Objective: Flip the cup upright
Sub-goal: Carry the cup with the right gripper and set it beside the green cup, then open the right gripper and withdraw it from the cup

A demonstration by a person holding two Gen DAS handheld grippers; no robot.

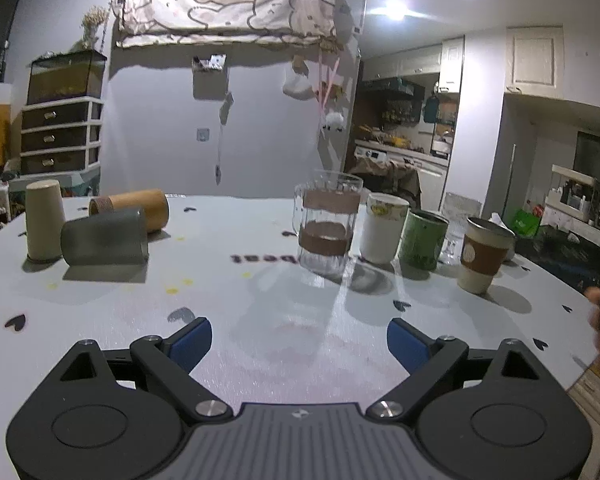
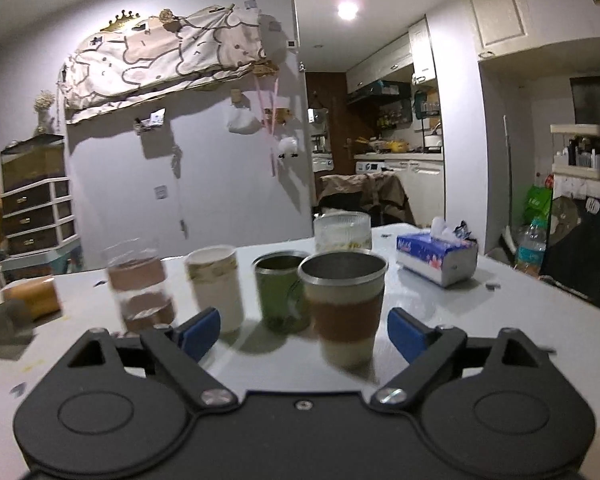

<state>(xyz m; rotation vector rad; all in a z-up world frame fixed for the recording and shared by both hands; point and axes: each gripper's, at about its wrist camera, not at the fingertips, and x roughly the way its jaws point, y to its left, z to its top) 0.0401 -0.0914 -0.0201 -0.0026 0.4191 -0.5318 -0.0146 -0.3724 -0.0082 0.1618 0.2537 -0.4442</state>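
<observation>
A grey cup (image 1: 105, 236) lies on its side at the table's left. A wooden cup (image 1: 134, 209) lies on its side behind it. A beige cup (image 1: 44, 220) stands mouth down beside them. Upright in a row stand a clear glass with brown bands (image 1: 329, 226), a white cup (image 1: 382, 228), a green cup (image 1: 422, 240) and a metal cup with a brown sleeve (image 1: 484, 254). My left gripper (image 1: 299, 342) is open and empty, in front of the glass. My right gripper (image 2: 304, 334) is open and empty, with the sleeved metal cup (image 2: 345, 308) just beyond its fingers.
A white table (image 1: 260, 320) with small heart marks holds everything. A ribbed glass (image 2: 342, 232) and a blue tissue pack (image 2: 436, 256) sit at the back right. A drawer unit (image 1: 60, 136) stands beyond the left edge. A kitchen lies behind on the right.
</observation>
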